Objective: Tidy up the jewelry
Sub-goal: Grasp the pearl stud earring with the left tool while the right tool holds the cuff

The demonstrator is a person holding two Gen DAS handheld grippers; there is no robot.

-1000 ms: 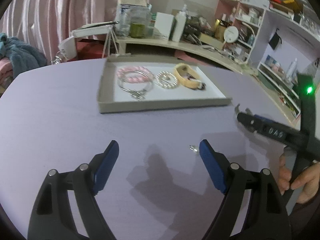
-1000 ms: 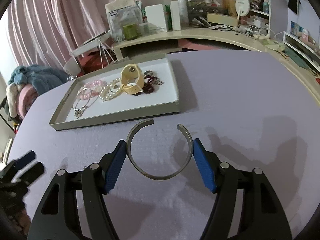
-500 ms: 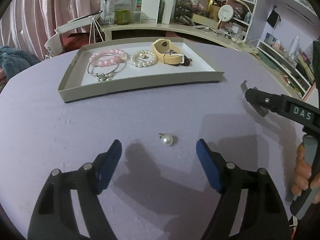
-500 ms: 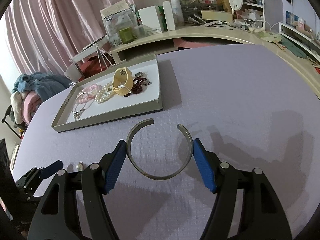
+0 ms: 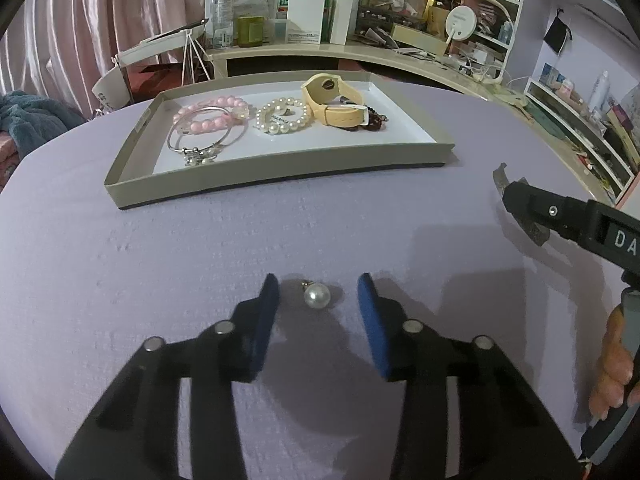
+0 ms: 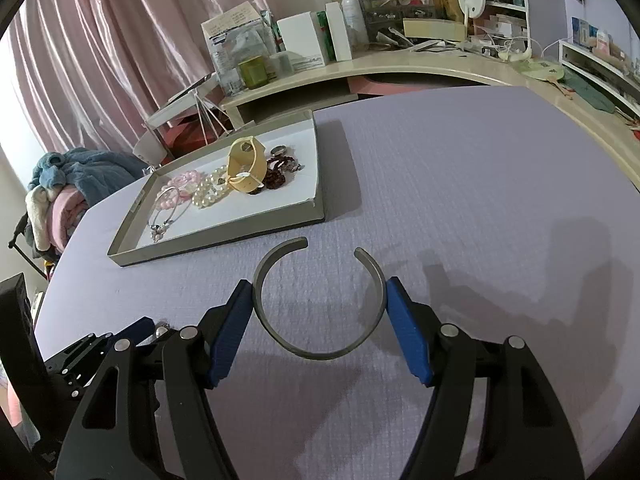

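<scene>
Closing in from both sides, the left claw [image 5: 318, 300] is seen low in the left wrist view with a pearl pendant [image 5: 316, 296] lying between its blue pads; the jaws have just been narrowing, yet a gap is visible on either side, so the pearl is not gripped and rests on the lilac counter [image 5: 120, 264]. Higher up, centre frame, the tray [image 5: 280, 168] is seen already stocked: a pink bead bracelet [image 5: 212, 114], a silver bangle [image 5: 206, 136], a pearl bracelet [image 5: 283, 116] and a tan watch [image 5: 334, 100]. At the right edge the right claw's tip and a hand [image 5: 618, 364] are caught.

Over in the right wrist view, the right claw [image 6: 320, 306] is clamped on an open metal cuff [image 6: 320, 312] in the lower middle, both pads pressed against its outer curve, held above the counter. The tray sits upper left of centre.

Most pieces are judged stowed; the pearl must be pinched and carried, and the cuff delivered to the tray.
</scene>
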